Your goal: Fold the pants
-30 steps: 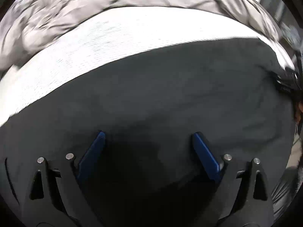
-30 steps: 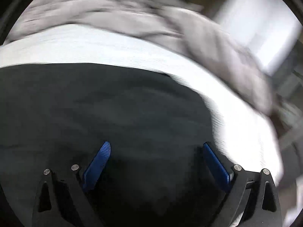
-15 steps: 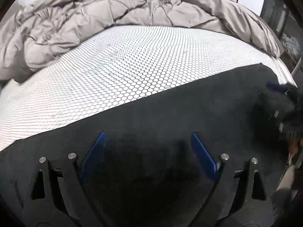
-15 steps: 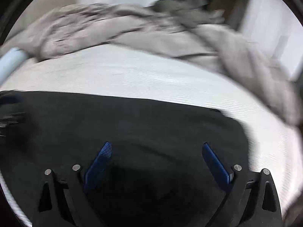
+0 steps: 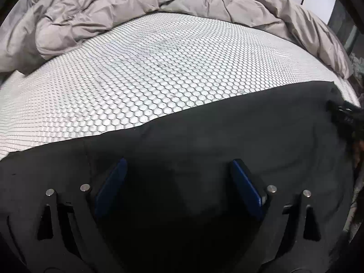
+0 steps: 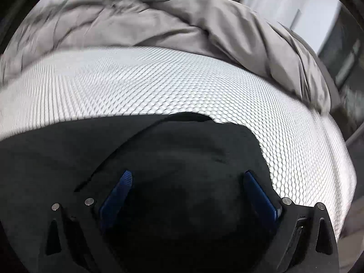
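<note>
Dark grey pants lie spread flat along the near part of a white mattress with a honeycomb pattern. My left gripper hovers over them, blue pads wide apart and nothing between them. At the right edge of the left wrist view a dark blurred shape sits over the pants' far end. In the right wrist view the pants show a folded-over layer with a raised edge near the mattress. My right gripper is open above that dark cloth, gripping nothing.
A crumpled grey duvet is heaped along the far side of the mattress, also seen as a duvet in the right wrist view. The mattress drops off at the right edge, with dark furniture and a bright wall beyond.
Both grippers have slid sideways over the pants. More mattress shows beyond the left gripper. The right view now shows the pants' end with a folded layer. Both stayed open.
</note>
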Action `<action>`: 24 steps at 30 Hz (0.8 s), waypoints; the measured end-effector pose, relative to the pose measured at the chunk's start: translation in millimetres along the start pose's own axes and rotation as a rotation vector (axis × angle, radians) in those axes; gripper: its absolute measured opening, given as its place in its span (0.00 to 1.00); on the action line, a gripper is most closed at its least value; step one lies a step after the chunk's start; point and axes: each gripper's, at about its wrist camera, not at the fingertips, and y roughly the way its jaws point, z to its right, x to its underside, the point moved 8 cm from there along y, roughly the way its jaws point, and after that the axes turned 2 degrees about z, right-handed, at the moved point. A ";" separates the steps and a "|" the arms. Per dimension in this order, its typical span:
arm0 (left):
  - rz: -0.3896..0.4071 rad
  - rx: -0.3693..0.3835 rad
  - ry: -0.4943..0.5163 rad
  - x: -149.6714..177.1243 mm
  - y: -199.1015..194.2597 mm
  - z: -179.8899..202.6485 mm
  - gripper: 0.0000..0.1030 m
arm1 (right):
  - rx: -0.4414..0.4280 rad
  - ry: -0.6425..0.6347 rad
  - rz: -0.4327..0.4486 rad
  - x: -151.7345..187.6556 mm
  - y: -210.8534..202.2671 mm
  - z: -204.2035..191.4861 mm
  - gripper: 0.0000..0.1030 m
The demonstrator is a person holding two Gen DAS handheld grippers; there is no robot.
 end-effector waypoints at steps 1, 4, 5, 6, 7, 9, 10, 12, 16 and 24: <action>0.008 -0.004 -0.007 -2.8 -3.1 -0.4 0.86 | -0.003 -0.013 0.011 0.0 -8.1 -5.3 0.96; 0.080 0.043 0.015 -15.7 -21.4 18.1 0.86 | -0.145 -0.093 0.072 -10.4 -34.9 -49.0 0.96; 0.093 0.031 0.024 -17.7 -22.0 21.4 0.86 | -0.193 -0.123 0.083 -14.9 -41.0 -68.1 0.96; 0.093 0.007 0.030 -19.1 -20.6 24.6 0.86 | -0.249 -0.149 0.084 -16.2 -46.2 -87.6 0.96; 0.085 -0.001 0.028 -22.5 -18.9 25.5 0.86 | -0.329 -0.165 0.068 -15.3 -49.5 -111.6 0.96; 0.082 -0.004 0.010 -22.1 -19.5 30.6 0.86 | -0.467 -0.160 -0.001 -7.2 -50.9 -151.1 0.96; 0.088 0.004 0.013 -21.5 -22.3 35.4 0.86 | -0.478 -0.190 -0.025 0.7 -49.4 -167.5 0.96; 0.107 0.005 0.055 -17.3 -31.3 46.2 0.86 | -0.434 -0.306 -0.030 12.9 -46.1 -189.1 0.96; 0.132 -0.050 0.136 2.1 -50.8 55.0 0.86 | -0.368 -0.392 -0.005 22.8 -48.4 -195.2 0.96; 0.075 -0.077 0.255 59.0 -53.8 62.1 0.87 | -0.348 -0.465 0.021 63.8 -83.8 -143.1 0.96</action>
